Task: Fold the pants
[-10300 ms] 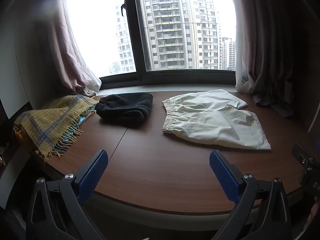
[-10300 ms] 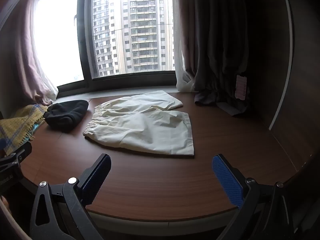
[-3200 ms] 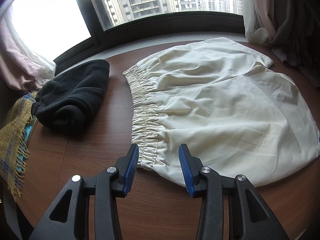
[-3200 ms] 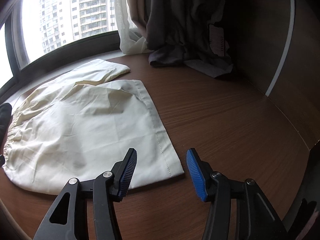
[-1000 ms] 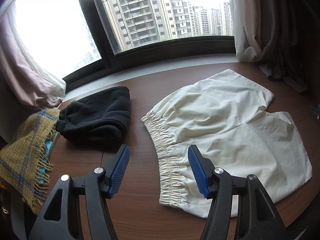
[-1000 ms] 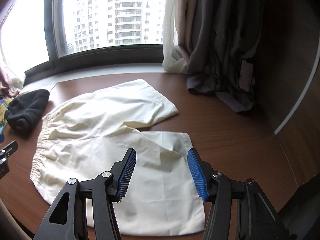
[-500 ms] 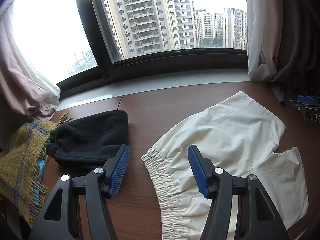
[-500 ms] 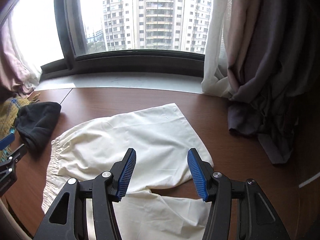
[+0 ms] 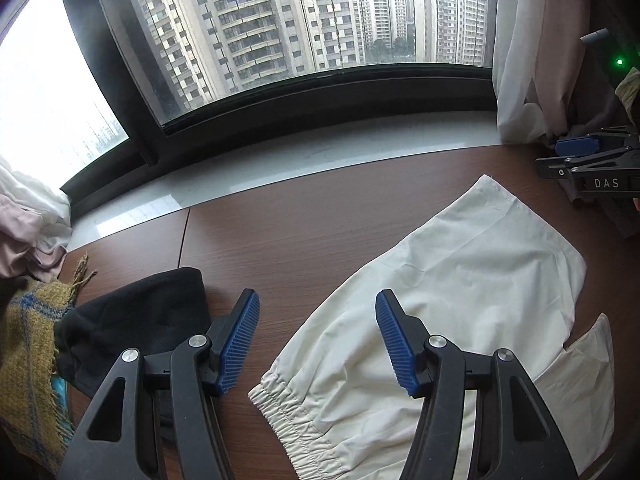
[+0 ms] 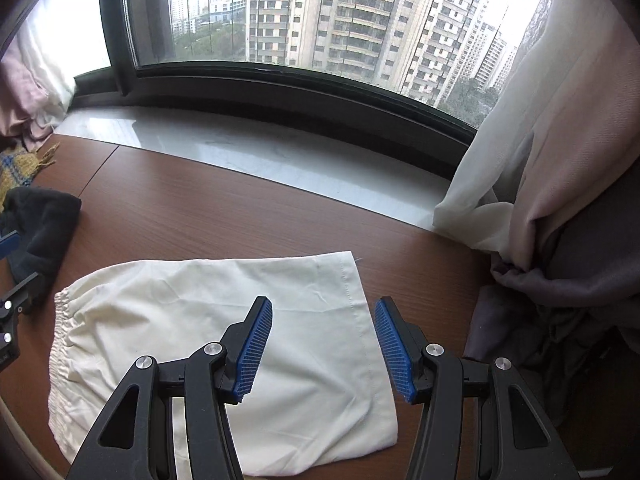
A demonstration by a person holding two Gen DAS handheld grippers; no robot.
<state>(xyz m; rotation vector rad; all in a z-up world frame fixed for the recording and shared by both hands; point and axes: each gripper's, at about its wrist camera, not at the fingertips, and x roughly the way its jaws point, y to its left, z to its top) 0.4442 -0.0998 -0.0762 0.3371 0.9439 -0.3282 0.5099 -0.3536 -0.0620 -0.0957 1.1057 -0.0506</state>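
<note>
Cream shorts (image 9: 460, 296) lie flat on the brown wooden table (image 9: 304, 224), elastic waistband (image 9: 288, 404) to the left, legs to the right. My left gripper (image 9: 318, 308) hovers open over the waistband's far corner, nothing between its blue pads. In the right wrist view the shorts (image 10: 208, 312) show their far leg with its stitched hem (image 10: 360, 312). My right gripper (image 10: 324, 316) stands open above that hem end, holding nothing. The right gripper (image 9: 576, 160) also shows at the left wrist view's right edge.
A black folded garment (image 9: 136, 320) and a mustard plaid fringed scarf (image 9: 28, 344) lie left of the shorts. A white sill (image 9: 280, 160) and window run along the back. Curtains (image 10: 560, 200) hang and pile at the right, pink curtains (image 9: 28, 220) at the left.
Both grippers have travelled from the shorts' near side toward the window side. The left now sits over the waistband's far corner, the right over the far leg's hem. Jaw openings look unchanged.
</note>
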